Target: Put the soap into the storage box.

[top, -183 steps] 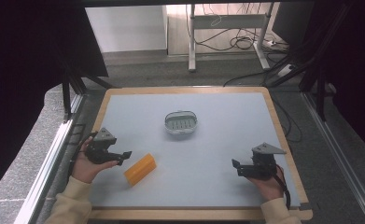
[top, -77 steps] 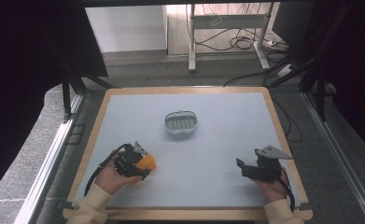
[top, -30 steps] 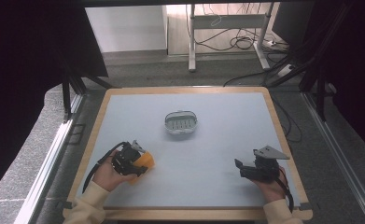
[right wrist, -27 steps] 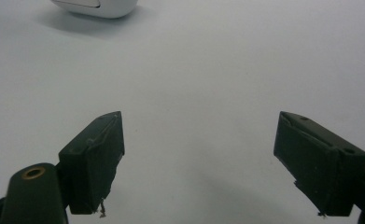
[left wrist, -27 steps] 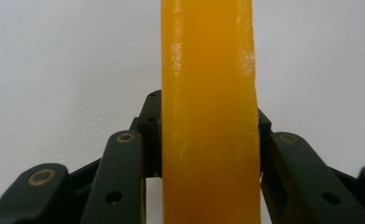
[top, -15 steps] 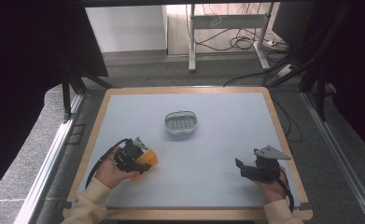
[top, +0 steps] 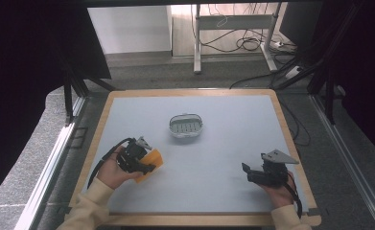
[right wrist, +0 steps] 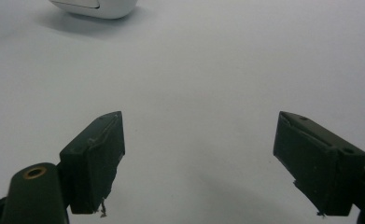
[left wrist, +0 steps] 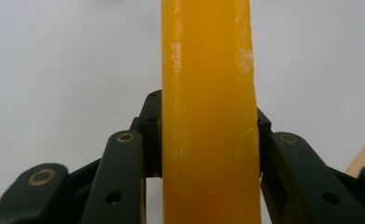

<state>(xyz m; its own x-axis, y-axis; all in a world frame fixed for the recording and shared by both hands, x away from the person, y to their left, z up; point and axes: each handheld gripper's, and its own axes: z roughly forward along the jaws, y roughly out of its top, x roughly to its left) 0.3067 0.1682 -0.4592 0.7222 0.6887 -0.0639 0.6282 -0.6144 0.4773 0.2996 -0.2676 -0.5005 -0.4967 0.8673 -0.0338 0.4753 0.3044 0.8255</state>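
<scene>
Soap bar [left wrist: 208, 116], orange and block-shaped, sat pinched between the jaws of the left tool [top: 144, 165] near the desk's [top: 233, 143] front-left edge, gripped across its narrow sides, probably for carrying to the white soap dish [top: 186, 126] at the centre. The right tool [top: 252, 173], jaws spread and empty, rested at front right.

Even, soft overhead lighting is seen on the pale grey tabletop [top: 233, 143]; surroundings are left dark. The translucent orange soap bar [left wrist: 208, 116] is rendered blurred, faintly glared.
</scene>
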